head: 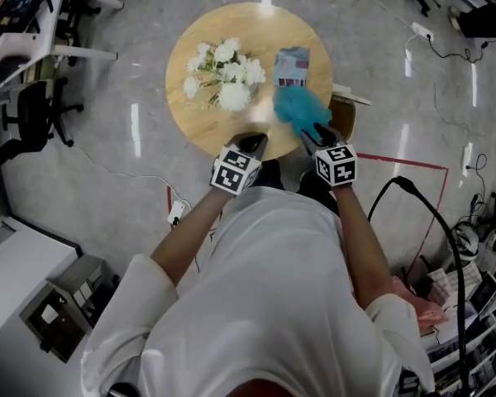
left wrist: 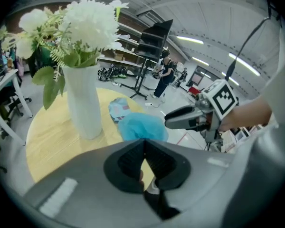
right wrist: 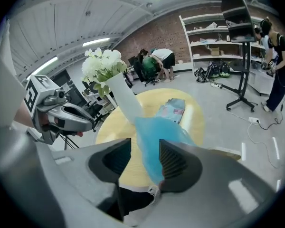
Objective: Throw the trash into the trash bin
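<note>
Grey polished floor [head: 107,164] all round, a black office chair [head: 35,116] off to the left, and in the middle a round pale wooden table [head: 190,126]. Left of centre on it, a white vase of white flowers [head: 223,77] stands upright. A brown cardboard box [head: 345,110] peeks out just beside the table's near right edge. A flat light-blue printed packet [head: 292,66] lies on the far right of the tabletop. And the trash: a crumpled bright-blue wad of thin sheet [head: 296,104] at the table's near right edge, just in front of the packet. The right gripper [right wrist: 145,158] is released, its jaws spread wide, with the wad between them brushing one pad only. The left gripper [left wrist: 143,158] hovers alongside, clenched on nothing.
</note>
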Tool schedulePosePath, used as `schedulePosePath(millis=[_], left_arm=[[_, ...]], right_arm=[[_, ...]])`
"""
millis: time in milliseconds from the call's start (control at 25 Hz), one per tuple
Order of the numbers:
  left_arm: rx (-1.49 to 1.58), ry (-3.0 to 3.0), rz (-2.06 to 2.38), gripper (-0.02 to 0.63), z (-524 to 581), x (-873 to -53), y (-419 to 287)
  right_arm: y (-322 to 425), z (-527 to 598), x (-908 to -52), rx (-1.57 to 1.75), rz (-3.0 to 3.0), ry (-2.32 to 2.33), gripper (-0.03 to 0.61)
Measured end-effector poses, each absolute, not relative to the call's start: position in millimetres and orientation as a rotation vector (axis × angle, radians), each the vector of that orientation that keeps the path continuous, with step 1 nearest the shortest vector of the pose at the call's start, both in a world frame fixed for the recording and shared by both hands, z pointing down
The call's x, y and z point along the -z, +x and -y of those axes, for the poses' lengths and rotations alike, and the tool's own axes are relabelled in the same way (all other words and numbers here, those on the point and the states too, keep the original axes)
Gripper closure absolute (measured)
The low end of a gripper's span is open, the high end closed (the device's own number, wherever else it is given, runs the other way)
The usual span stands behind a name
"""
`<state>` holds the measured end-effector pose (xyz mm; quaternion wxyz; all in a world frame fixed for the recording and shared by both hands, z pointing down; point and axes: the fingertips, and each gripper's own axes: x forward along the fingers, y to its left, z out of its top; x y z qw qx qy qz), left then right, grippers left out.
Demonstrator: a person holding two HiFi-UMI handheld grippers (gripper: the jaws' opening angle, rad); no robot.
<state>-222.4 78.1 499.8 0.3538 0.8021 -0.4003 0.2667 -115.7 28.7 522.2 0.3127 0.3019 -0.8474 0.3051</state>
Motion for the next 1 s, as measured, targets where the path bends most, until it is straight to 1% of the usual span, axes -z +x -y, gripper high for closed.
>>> schedulePosePath(millis=[200, 520, 840, 880, 920, 1000], left_arm=[[-0.695, 2.034, 1.063, 0.607, -82, -507, -225], [-0.702, 2.004, 1.091, 0.607, -76, -511, -233], [-0.714, 1.971, 1.102, 0.607, -76, -519, -246], [-0.72, 1.965, 1.103, 0.607, -77, -522, -247], [-0.725, 1.96, 1.101, 0.607, -78, -524, -248], [-0.73, 1.961, 1.092, 0.607, -80, -527, -249]], right_arm=[[-116, -19, -543, -0.799, 2.175, 0.778, 0.354], [-117, -9, -583, -0.81, 2.047, 0.738, 0.266], [-118, -11, -617, -0.827, 1.973, 0.706, 0.259], [-118, -12, -622, -0.825, 1.965, 0.699, 0.261], [-117, -13, -624, -0.816, 1.959, 0.699, 0.28], [-114, -14, -624, -0.792, 1.958, 0.722, 0.408]])
